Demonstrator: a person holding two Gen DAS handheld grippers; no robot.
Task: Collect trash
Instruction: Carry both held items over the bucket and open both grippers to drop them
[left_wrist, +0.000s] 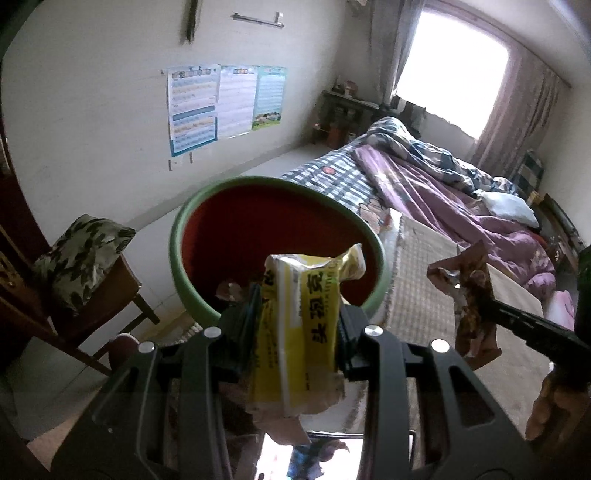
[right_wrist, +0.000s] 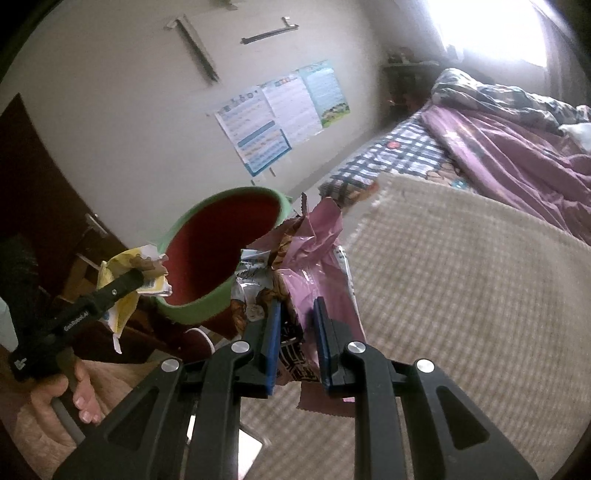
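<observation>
**Both hands carry wrappers to the green bin**

From the left wrist view, the left gripper (left_wrist: 295, 321) has its jaws closed narrow on a yellow wrapper (left_wrist: 299, 325). The packet stands crumpled between the pads, and its upper end rises above the jaws. Just beyond the jaws is the open mouth of the green bin (left_wrist: 177, 229), red inside, so the wrapper is held at the near rim. I judge it is kept there so that it falls inside when the jaws release. To the right of these jaws, a little apart, the right gripper (left_wrist: 476, 295) comes in from the side with a brown wrapper (left_wrist: 469, 302) hanging from its tip. A bed (left_wrist: 443, 177) with a purple quilt lies far beyond.

From the right wrist view, the right gripper (right_wrist: 297, 325) has its jaws almost closed on a bunch of trash: a pink wrapper (right_wrist: 317, 254) and brown and printed wrappers pressed together between the blue pads. Several pieces are taken in one grip, probably to save trips. The green bin (right_wrist: 195, 310) is ahead and to the left of the jaws, tilted in this view, and the bunch reaches close to its rim. Further left, the left gripper (right_wrist: 144, 278) holds the yellow wrapper (right_wrist: 122, 291) at the other side of the rim. A beige blanket (right_wrist: 461, 295) is spread to the right of the jaws. In my opinion both loads are close to the drop.
</observation>
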